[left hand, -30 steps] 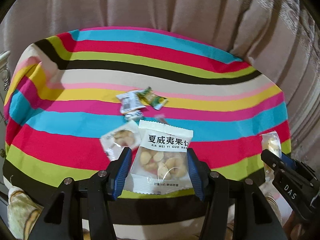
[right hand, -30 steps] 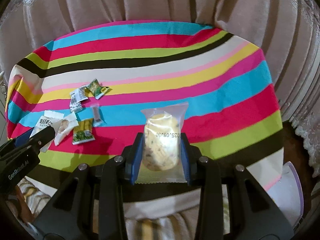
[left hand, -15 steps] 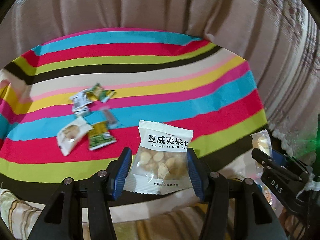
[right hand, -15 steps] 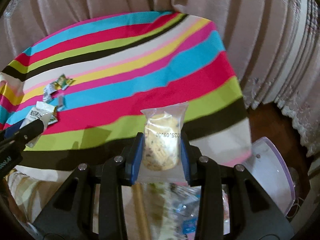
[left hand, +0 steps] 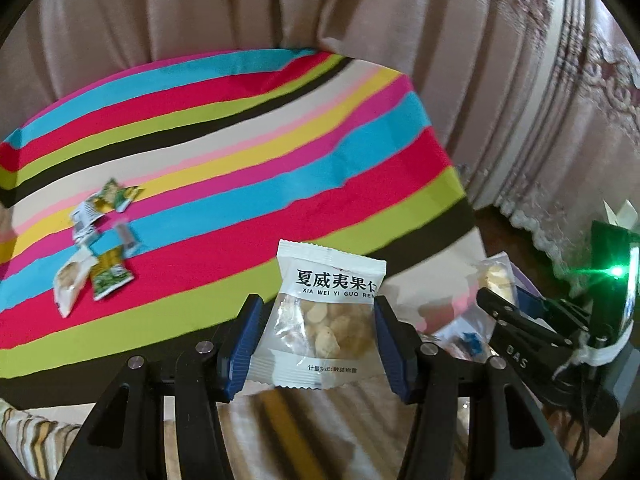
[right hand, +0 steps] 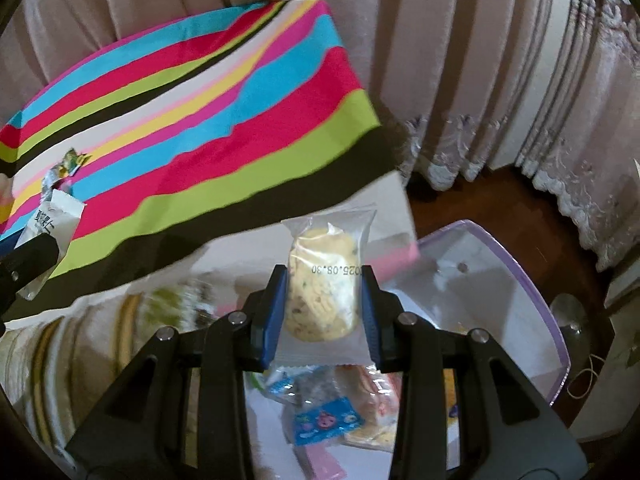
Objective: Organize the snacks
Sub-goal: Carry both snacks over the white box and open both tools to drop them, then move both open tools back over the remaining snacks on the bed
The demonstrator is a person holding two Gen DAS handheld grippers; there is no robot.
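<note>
lying at your far left on the striped worktop [left hand: 240,152], a small pile of loose snack packets [left hand: 100,240] sits well apart from both tools. your left gripper [left hand: 318,344] is clamped on a white nut packet [left hand: 328,312], held upright past the worktop's near edge. your right gripper [right hand: 324,304] pinches a clear-wrapped cookie [right hand: 324,284] above a lavender-rimmed bin [right hand: 532,280] with more snacks [right hand: 332,416] in it.

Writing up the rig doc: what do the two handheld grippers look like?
The left gripper and right gripper match: black angular linkage arms with silver pivot screws, and blue ribbed finger pads. Seen from the left wrist camera, the right one bears white "DAS" lettering.
</note>
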